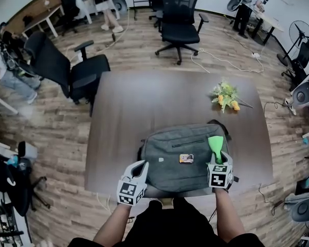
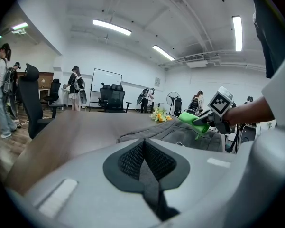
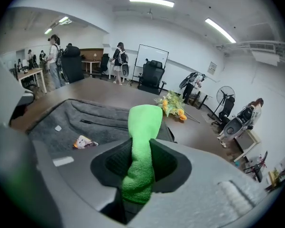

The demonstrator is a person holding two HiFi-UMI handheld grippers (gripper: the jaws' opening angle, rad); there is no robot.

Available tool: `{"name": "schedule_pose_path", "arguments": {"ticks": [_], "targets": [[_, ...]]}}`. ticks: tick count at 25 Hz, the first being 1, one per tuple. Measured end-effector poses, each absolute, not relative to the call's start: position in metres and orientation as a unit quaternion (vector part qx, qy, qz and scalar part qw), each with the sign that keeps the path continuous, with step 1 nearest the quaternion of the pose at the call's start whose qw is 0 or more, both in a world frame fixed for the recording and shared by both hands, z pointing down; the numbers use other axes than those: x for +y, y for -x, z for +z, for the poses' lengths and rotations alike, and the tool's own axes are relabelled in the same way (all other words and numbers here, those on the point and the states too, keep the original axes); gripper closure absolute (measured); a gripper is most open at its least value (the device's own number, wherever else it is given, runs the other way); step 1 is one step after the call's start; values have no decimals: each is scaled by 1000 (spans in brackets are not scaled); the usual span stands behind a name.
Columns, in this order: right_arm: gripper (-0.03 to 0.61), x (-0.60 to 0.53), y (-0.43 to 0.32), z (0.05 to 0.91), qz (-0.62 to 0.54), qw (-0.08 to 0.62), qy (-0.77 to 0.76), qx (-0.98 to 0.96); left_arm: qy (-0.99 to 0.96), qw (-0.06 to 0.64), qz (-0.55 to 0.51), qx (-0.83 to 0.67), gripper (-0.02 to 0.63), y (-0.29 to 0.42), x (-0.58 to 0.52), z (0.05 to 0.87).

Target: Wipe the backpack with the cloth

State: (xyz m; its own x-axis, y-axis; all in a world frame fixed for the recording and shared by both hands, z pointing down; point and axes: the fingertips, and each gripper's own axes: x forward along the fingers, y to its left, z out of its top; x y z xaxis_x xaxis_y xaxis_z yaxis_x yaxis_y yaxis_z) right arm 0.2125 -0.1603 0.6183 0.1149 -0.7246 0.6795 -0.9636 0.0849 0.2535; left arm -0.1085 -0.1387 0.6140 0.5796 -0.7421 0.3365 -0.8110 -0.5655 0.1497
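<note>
A grey backpack (image 1: 180, 153) lies flat at the near edge of the brown table (image 1: 128, 112), with a small colourful tag (image 1: 186, 159) on its front. My right gripper (image 1: 217, 161) hovers over the pack's right side, shut on a green cloth (image 1: 215, 145) that sticks out ahead of the jaws. The cloth (image 3: 143, 141) fills the jaw gap in the right gripper view, above the backpack (image 3: 80, 122). My left gripper (image 1: 139, 170) sits at the pack's near left corner, jaws closed together on nothing; its view shows the backpack (image 2: 185, 136) and the cloth (image 2: 195, 119) held to the right.
A bunch of yellow flowers (image 1: 225, 95) lies on the table's far right. Black office chairs (image 1: 72, 66) stand to the left and beyond the table (image 1: 179, 19). People stand in the room's far part, and fans and cables sit at the right.
</note>
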Motion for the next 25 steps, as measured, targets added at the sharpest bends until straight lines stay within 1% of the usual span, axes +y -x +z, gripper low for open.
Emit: {"name": "schedule_pose_path", "arguments": {"ticks": [8,18,25], "targets": [[479,-149,-134,628,207,319,-596,-708,-870,141,133,-454,594,129,-131,616],[479,-118,8,662,281,294,-462,-788,-855,162,145,-471,595,156,-118,618],[479,-102,59,671,350,272,-409,-797,-851,170,144,-476,595,162,-109,620]]}}
